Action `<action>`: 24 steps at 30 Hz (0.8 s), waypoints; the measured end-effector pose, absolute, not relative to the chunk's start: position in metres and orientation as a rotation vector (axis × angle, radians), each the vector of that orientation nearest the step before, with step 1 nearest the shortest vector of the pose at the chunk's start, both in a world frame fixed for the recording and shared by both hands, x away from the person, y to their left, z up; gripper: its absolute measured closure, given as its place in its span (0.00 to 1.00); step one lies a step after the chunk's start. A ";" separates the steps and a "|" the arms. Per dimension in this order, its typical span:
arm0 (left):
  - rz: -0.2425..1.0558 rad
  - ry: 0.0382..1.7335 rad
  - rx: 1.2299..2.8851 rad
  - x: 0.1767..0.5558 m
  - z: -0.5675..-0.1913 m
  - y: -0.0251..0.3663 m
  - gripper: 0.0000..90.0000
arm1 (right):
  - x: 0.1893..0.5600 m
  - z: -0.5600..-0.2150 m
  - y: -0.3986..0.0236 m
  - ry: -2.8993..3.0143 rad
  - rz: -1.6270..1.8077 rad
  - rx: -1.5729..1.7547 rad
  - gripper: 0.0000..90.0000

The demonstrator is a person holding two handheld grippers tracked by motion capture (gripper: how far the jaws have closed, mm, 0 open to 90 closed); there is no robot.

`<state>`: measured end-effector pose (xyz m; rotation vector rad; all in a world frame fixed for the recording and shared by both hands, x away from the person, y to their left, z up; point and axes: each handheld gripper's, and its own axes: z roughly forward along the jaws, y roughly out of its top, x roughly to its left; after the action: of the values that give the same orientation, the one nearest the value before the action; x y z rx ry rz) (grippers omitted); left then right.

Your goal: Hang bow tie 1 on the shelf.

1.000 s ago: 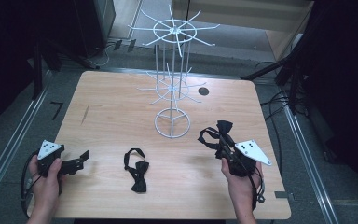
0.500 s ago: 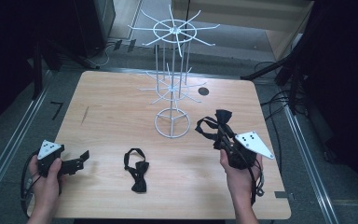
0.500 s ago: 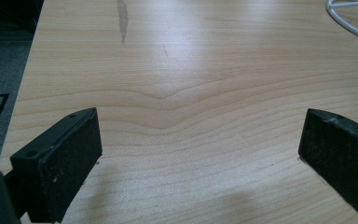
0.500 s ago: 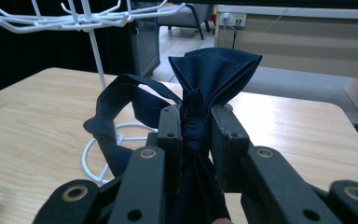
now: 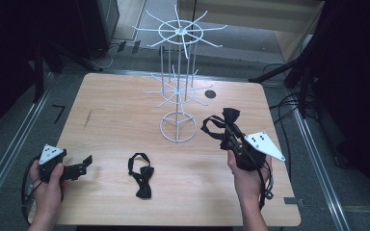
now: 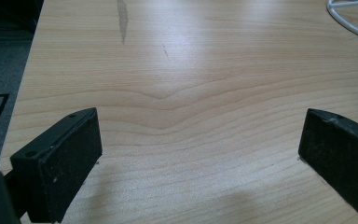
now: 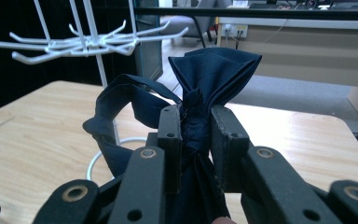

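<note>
My right gripper (image 5: 230,131) (image 7: 195,122) is shut on a dark navy bow tie (image 5: 224,121) (image 7: 212,70), lifted above the table to the right of the white wire rack (image 5: 178,72). Its strap loop (image 7: 116,105) hangs off to the left of the jaws. A second black bow tie (image 5: 142,175) lies flat on the wooden table (image 5: 111,110), near the front, in the middle. My left gripper (image 5: 85,163) (image 6: 198,149) rests low at the table's front left corner, jaws wide open over bare wood with nothing between them.
The rack's round base (image 5: 178,126) stands mid-table, with two tiers of hook arms (image 7: 88,44) above it. A small dark hole (image 5: 210,94) sits behind the rack. Dark equipment and cables (image 5: 294,96) surround the table.
My right gripper has lifted the navy bow tie a little higher and slightly toward the rack. The left gripper and the black bow tie on the table have stayed put.
</note>
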<state>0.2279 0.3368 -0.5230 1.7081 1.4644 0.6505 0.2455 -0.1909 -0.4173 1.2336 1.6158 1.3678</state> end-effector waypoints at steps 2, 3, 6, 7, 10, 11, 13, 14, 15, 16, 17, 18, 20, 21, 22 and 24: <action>0.650 1.464 1.708 0.228 -0.523 0.337 0.00 | 0.246 -0.415 -0.190 1.609 1.375 1.236 0.85; 0.650 1.464 1.706 0.228 -0.523 0.337 0.00 | 0.247 -0.414 -0.190 1.606 1.377 1.234 0.85; 0.649 1.466 1.706 0.228 -0.523 0.337 0.00 | 0.248 -0.411 -0.189 1.600 1.380 1.231 0.85; 0.650 1.466 1.706 0.228 -0.523 0.337 0.00 | 0.249 -0.410 -0.188 1.595 1.381 1.225 0.85; 0.649 1.465 1.706 0.228 -0.523 0.337 0.00 | 0.250 -0.407 -0.186 1.593 1.382 1.213 0.85; 0.649 1.466 1.706 0.228 -0.523 0.337 0.00 | 0.250 -0.405 -0.186 1.591 1.386 1.213 0.85; 0.648 1.465 1.705 0.228 -0.523 0.337 0.00 | 0.251 -0.403 -0.184 1.589 1.389 1.207 0.85; 0.646 1.465 1.708 0.228 -0.523 0.337 0.00 | 0.252 -0.402 -0.184 1.588 1.389 1.206 0.85; 0.647 1.465 1.707 0.228 -0.523 0.337 0.00 | 0.253 -0.401 -0.184 1.586 1.386 1.199 0.85; 0.646 1.466 1.708 0.228 -0.523 0.337 0.00 | 0.253 -0.400 -0.183 1.586 1.389 1.204 0.85; 0.648 1.466 1.707 0.228 -0.523 0.337 0.00 | 0.254 -0.400 -0.183 1.586 1.393 1.205 0.85; 0.648 1.465 1.707 0.228 -0.523 0.337 0.00 | 0.254 -0.399 -0.182 1.586 1.393 1.200 0.85; 0.648 1.466 1.707 0.228 -0.523 0.337 0.00 | 0.255 -0.398 -0.182 1.585 1.397 1.203 0.85; 0.646 1.466 1.708 0.228 -0.523 0.337 0.00 | 0.256 -0.398 -0.181 1.585 1.398 1.200 0.85; 0.646 1.466 1.708 0.228 -0.523 0.337 0.00 | 0.256 -0.397 -0.181 1.583 1.400 1.199 0.85; 0.645 1.468 1.710 0.228 -0.523 0.337 0.00 | 0.257 -0.395 -0.179 1.579 1.405 1.202 0.85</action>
<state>0.2281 0.3374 -0.5229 1.7100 1.4678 0.6450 0.2574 -0.1791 -0.3947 1.2019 1.5792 1.4052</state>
